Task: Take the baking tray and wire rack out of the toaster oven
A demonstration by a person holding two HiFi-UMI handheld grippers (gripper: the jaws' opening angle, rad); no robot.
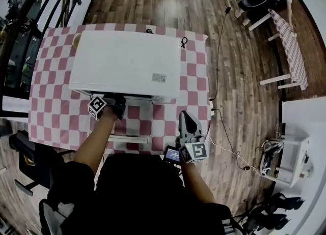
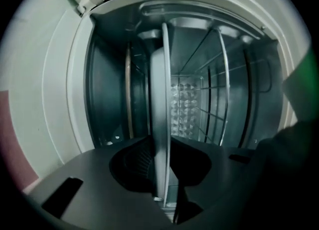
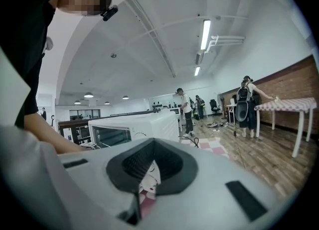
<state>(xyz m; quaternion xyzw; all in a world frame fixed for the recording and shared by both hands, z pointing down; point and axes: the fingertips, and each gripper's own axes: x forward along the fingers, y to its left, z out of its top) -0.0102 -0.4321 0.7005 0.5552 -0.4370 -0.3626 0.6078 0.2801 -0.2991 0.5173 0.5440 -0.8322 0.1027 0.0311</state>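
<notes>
Pinched left gripper [image 2: 160, 143] tight on tray [image 2: 159, 84] rim, just inside oven [image 2: 60, 89] mouth, with rack [image 2: 224, 89] in a separate slot near it. Had right gripper [image 3: 152, 147] shut and empty, hanging back over cloth [image 1: 196, 71]. Risked twisting tray off such a thin one-sided grip, jamming it crooked in oven, or dragging rack along and clanging it out, if yanked too fast lol.
</notes>
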